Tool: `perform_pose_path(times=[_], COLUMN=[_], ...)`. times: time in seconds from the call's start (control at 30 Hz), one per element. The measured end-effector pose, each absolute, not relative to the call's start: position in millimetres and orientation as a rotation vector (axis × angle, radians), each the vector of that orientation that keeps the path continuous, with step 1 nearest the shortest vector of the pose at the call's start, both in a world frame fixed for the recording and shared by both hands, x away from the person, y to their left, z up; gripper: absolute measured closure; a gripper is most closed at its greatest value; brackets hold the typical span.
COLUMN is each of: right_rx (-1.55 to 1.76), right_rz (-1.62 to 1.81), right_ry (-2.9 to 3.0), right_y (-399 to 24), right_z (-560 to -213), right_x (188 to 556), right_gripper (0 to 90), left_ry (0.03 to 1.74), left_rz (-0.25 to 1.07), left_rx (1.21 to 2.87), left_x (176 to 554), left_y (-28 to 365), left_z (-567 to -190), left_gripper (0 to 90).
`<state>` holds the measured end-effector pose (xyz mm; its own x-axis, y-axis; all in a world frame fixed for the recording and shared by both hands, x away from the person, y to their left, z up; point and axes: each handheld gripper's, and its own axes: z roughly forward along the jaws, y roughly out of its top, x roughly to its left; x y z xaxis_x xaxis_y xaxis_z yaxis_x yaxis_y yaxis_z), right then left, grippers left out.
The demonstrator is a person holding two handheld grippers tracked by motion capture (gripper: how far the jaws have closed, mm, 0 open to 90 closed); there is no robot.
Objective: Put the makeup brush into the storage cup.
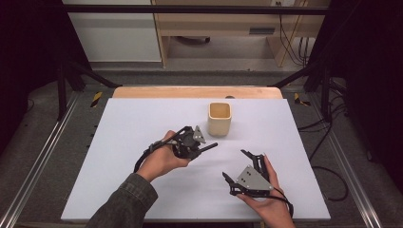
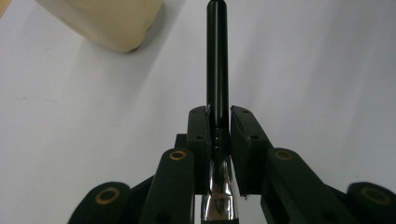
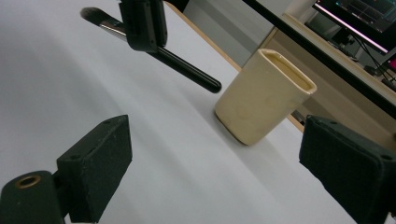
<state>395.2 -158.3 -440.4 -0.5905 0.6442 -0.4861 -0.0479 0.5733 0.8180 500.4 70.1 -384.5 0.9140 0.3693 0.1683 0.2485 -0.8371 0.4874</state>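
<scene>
Honestly, left hand-held gripper point(image 2: 218, 122) clamps the makeup brush point(image 2: 217, 60) near its ferrule: light, stiff, slick handle. Cup point(image 1: 219, 118) at 1 o'clock; right hand-held gripper point(image 1: 242, 166) gapes empty.

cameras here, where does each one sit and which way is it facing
High view: above the person's side, looking forward and down on the white table; both forearms and hands show.
Left gripper view: on the left gripper, looking along its jaws, shut on the black brush.
Right gripper view: on the right gripper, jaws open, facing the cream cup.
Shared: all three show cup and brush.
</scene>
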Motion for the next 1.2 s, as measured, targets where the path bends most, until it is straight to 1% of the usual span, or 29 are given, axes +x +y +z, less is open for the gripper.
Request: perform_pose_path(times=[0.23, 0.57, 0.83, 1.2], right_rx=[0.367, 0.289, 0.272, 0.153], right_rz=[0.997, 1.000, 0.951, 0.782], right_ry=[1.999, 2.019, 2.020, 1.978], right_y=[-142.7, -130.1, -130.2, -122.1], right_z=[-442.4, -445.2, -449.4, -454.2], right_x=[395.8, 398.9, 403.7, 406.7], right_gripper=[14.6, 14.2, 16.4, 23.2], left_ry=[0.424, 0.388, 0.347, 0.312], left_rz=[0.330, 0.311, 0.302, 0.281], left_rx=[2.615, 2.642, 2.657, 2.668], left_x=[499.1, 495.9, 492.8, 489.7], left_y=[62.4, 48.5, 37.4, 34.0], left_z=[-383.7, -381.4, -376.3, -374.1], left_gripper=[78.2, 78.1, 78.2, 78.1])
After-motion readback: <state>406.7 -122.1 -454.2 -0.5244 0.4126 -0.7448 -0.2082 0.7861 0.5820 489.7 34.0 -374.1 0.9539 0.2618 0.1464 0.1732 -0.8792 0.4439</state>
